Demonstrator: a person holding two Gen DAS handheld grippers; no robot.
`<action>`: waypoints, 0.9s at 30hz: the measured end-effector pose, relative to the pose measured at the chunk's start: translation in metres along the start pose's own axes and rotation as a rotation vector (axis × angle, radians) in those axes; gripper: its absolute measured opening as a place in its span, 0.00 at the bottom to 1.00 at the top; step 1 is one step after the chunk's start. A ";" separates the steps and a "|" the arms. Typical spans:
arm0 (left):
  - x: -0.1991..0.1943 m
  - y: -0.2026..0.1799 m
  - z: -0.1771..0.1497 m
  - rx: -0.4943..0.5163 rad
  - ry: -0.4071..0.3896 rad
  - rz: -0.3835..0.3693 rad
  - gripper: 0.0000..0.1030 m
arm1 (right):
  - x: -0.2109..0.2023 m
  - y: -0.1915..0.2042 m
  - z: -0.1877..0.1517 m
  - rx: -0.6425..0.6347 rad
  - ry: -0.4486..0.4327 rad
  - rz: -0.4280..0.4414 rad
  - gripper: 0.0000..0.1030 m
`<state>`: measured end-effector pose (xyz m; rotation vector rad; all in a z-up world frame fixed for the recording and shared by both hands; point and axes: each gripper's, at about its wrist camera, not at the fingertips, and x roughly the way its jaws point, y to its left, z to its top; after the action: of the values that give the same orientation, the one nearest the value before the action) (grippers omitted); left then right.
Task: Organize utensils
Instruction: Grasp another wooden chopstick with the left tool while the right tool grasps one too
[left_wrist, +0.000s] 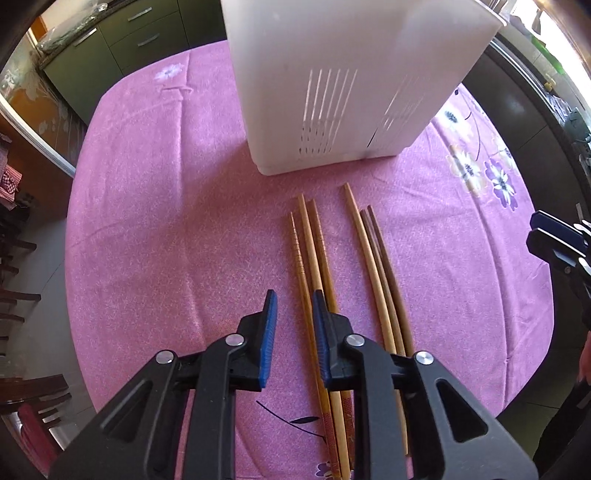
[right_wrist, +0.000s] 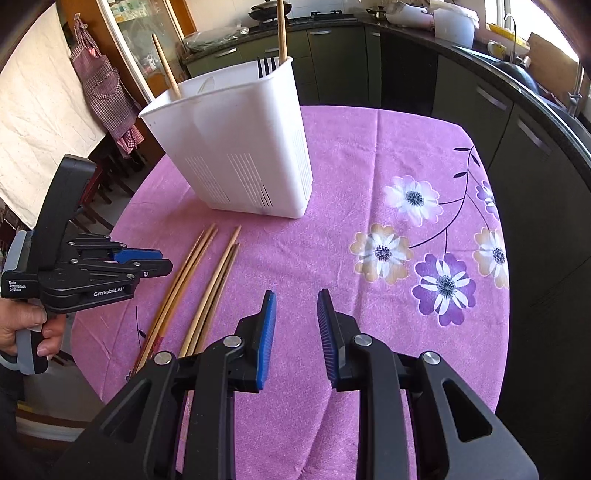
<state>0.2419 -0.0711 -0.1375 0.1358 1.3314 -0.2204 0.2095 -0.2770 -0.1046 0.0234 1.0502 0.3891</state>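
**Approach to Loose Chopsticks: Both Grippers Empty**

The left gripper, black with blue ribbed pads, stands slightly parted with nothing between its jaws; it hangs above the left group of three light wooden chopsticks. The right gripper is likewise parted and empty, over bare pink floral tablecloth, to the right of the sticks.

Location: six chopsticks lie flat on the cloth in two groups of three, the right group partly darker wood, just in front of the white slotted plastic utensil holder, which already holds two chopsticks and a dark fork.

Orientation: long axes run from the table's near edge toward the holder, tapered tips pointing at it.

Risks: the sticks touch, so a narrow jaw gap may catch several or roll one aside. A grip far from mid-length would likely let the stick pivot.
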 end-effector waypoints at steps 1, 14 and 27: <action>0.003 0.000 0.000 -0.001 0.008 -0.003 0.18 | 0.002 -0.001 -0.001 0.001 0.003 0.003 0.23; 0.020 -0.012 0.007 0.025 0.049 0.047 0.10 | 0.007 -0.003 -0.004 0.010 0.016 0.027 0.27; -0.016 0.004 -0.002 -0.002 -0.055 0.018 0.06 | 0.007 0.003 -0.006 -0.003 0.030 0.014 0.27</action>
<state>0.2376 -0.0657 -0.1224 0.1393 1.2756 -0.2059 0.2069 -0.2734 -0.1124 0.0223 1.0795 0.4049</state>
